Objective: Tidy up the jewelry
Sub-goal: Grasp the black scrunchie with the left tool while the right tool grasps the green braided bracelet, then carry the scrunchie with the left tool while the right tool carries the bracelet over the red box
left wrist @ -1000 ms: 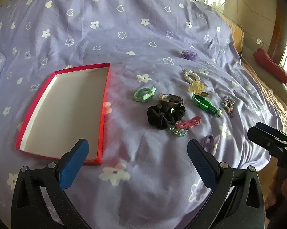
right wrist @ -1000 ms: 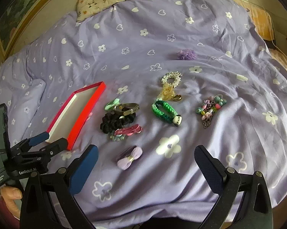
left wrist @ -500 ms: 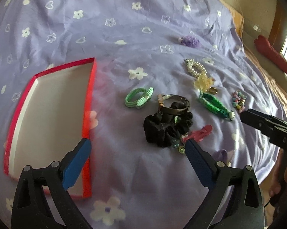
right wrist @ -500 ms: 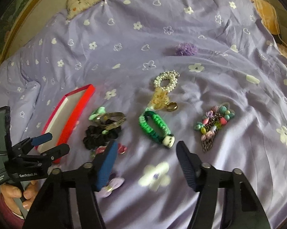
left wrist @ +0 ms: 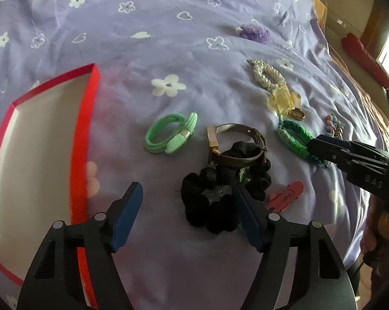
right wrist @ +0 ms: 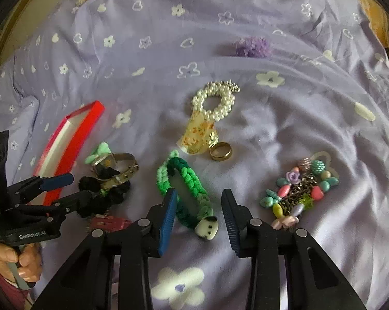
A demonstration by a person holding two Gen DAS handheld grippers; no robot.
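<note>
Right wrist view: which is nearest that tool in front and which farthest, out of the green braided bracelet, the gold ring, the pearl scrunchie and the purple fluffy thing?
1. Green braided bracelet, partly between the right tool's fingers.
2. Gold ring, just beyond, slightly right.
3. Pearl scrunchie, farther up the bedspread.
4. Purple fluffy thing, farthest, upper right.

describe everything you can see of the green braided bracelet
The green braided yarn bracelet is a flattened oval loop of chunky woven cord, shading from dark green at the far end to pale mint, with a small white bead face with dark dots at its near end. It lies flat on the purple flowered bedspread, near the plain gold ring. The right claw is open, its blue pads straddling the near end without closing on it.
</note>
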